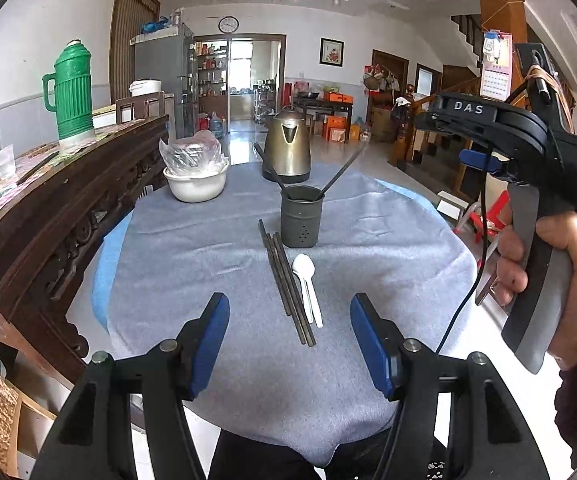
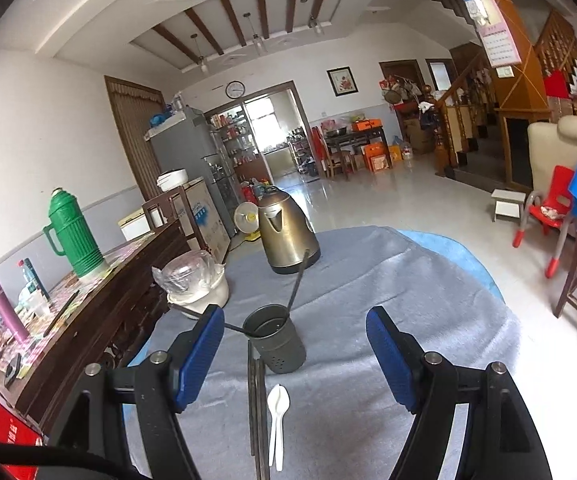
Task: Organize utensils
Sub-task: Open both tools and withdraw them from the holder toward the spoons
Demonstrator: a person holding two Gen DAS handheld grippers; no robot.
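Left gripper (image 1: 290,336) stood open, empty; right gripper (image 2: 294,350) wide open, empty, held off at 3 o'clock in the left view. Dark metal chopsticks (image 1: 286,286) and white plastic spoons (image 1: 308,286) lay side by side on the grey cloth-covered round table (image 1: 388,240), at 6 o'clock of the dark perforated metal holder cup (image 1: 301,216), two sticks already inside. Step looked like a pick approach; next needs descending and closing on one utensil

I'm looking across a white-walled room (image 2: 28,128) with a shiny tile floor (image 2: 400,200). Daylight is coming through the far doorway (image 1: 254,76). Beams (image 2: 224,20) are crossing the ceiling, a clock (image 1: 228,24) is hanging above the door, a sideboard (image 1: 68,196) is standing on the left and stairs (image 1: 468,32) are rising on the right.
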